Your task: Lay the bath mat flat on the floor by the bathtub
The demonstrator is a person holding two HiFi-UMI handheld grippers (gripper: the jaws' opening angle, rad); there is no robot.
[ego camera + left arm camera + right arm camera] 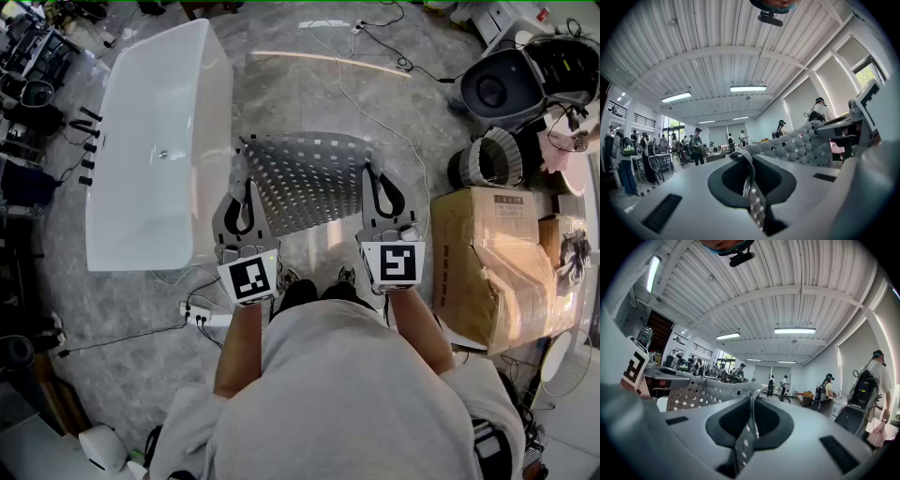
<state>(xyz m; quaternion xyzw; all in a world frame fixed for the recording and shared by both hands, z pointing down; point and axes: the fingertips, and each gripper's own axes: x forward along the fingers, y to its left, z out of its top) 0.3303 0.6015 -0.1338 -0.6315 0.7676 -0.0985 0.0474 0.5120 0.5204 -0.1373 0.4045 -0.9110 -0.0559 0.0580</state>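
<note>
The grey perforated bath mat (309, 176) is held up off the floor, spread between my two grippers in the head view. My left gripper (244, 164) is shut on its left corner and my right gripper (369, 171) is shut on its right corner. The white bathtub (159, 141) lies to the left of the mat. In the left gripper view the mat (801, 145) stretches off to the right, with an edge pinched between the jaws. In the right gripper view the mat (696, 392) runs off to the left, a strip of it clamped in the jaws.
A large cardboard box (497, 267) stands at the right, with a ribbed round container (492, 157) and a dark machine (502, 84) behind it. A power strip (202, 319) and cables lie on the grey marble floor (309, 84). People stand far off in both gripper views.
</note>
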